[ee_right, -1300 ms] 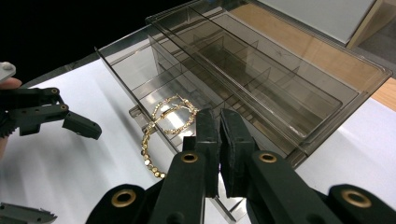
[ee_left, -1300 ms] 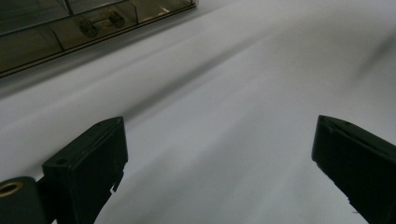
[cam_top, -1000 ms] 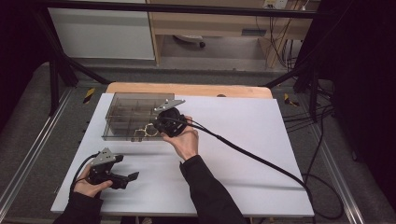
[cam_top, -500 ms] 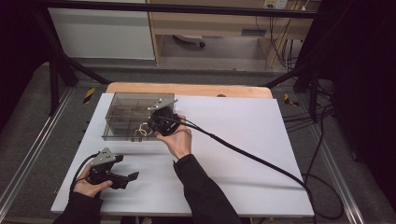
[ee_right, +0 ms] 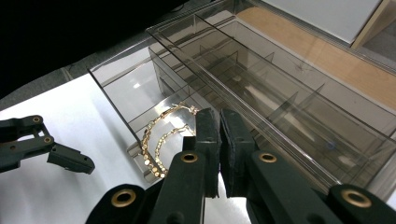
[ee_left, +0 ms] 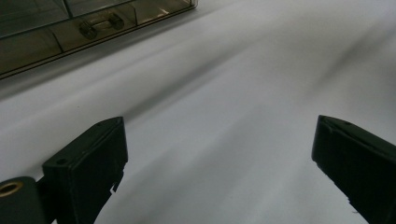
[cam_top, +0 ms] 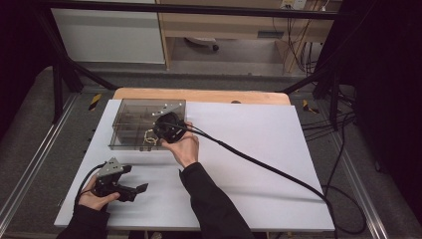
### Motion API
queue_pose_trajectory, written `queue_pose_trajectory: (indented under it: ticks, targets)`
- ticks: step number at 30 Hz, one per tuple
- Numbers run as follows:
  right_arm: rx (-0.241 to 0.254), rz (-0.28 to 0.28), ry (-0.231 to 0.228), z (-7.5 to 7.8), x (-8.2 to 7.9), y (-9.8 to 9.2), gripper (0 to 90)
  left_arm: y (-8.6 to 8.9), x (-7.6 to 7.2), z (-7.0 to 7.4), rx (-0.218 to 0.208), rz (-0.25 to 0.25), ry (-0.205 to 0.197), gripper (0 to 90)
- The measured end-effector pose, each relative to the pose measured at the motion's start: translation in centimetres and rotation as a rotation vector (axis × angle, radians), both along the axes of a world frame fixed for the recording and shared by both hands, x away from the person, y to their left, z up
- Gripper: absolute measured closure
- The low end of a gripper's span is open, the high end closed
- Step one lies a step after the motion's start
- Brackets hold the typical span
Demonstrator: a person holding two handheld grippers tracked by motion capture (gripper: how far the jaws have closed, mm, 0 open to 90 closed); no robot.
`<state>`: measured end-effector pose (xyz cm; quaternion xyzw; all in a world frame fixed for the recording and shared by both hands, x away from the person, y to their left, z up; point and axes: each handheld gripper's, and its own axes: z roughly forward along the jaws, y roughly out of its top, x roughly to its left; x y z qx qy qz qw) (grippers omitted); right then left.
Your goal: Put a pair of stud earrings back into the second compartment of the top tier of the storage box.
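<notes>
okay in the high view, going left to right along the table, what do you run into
Left tongs held low on the white table → smoky clear organizer box → gold hoop earrings at its front edge → right tongs, shut, over the box → black cable trailing off to the right edge.

No legible text, apparently, anywhere.

My right gripper (ee_right: 219,154) had matt black plastic jaws with rough pads. The organizer box (ee_right: 261,93) was glossy smoked clear plastic, the hoop earrings (ee_right: 161,140) shiny gold metal, and the worktop (cam_top: 259,149) smooth matt white, with bare wood at its twelve o'clock edge.
</notes>
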<state>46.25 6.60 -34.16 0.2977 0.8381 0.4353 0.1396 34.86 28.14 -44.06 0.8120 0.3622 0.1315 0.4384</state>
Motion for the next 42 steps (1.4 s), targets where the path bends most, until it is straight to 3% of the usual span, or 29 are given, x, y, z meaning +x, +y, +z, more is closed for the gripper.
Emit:
queue_pose_trajectory:
  ticks: [42]
  targets:
    - [-0.035, 0.002, 0.028, -3.2, 1.3, 2.3, 86.4, 0.0, 0.0, 0.0, 0.0, -0.003, -0.001, 3.3]
